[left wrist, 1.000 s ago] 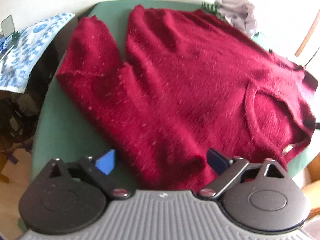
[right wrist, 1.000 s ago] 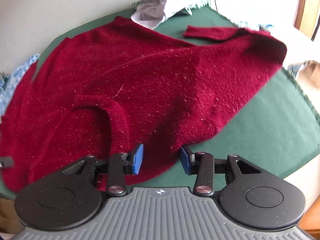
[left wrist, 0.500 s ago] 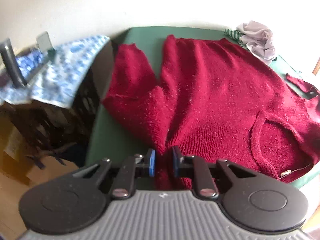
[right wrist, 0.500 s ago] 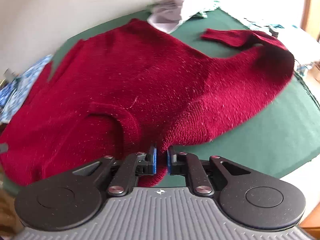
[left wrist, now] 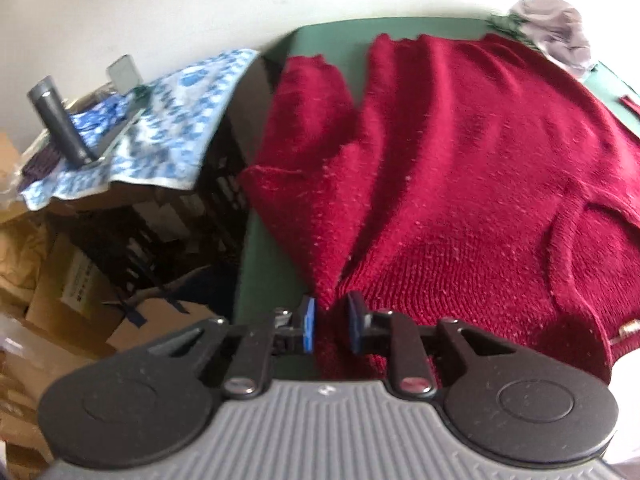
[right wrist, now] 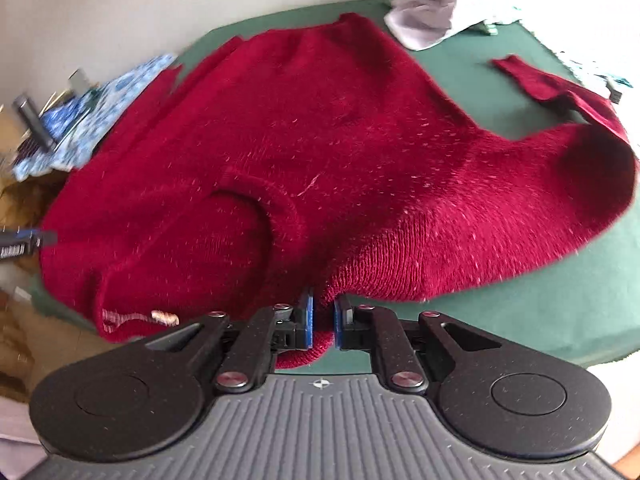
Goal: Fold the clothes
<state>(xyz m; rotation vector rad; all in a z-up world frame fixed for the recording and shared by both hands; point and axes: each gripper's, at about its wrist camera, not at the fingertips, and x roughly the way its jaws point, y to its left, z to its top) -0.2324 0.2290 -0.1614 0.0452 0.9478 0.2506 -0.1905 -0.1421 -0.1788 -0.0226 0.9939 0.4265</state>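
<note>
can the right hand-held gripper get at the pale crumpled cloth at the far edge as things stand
Probably not: the right hand-held gripper is shut on the dark red knitted sweater, which lies between it and the pale crumpled cloth.

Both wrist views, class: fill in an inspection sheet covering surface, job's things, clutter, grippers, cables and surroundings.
Surface: green table cover.
Job's things: red sweater lying spread, shoulders nearest the cameras.
Clutter: crumpled pale garments at the far edge.
Grippers: left gripper and right gripper each shut on a sweater shoulder; both have just been closing.
Cables: nothing seen.
Surroundings: blue-patterned cloth over stacked items, cardboard boxes, pale wall.
</note>
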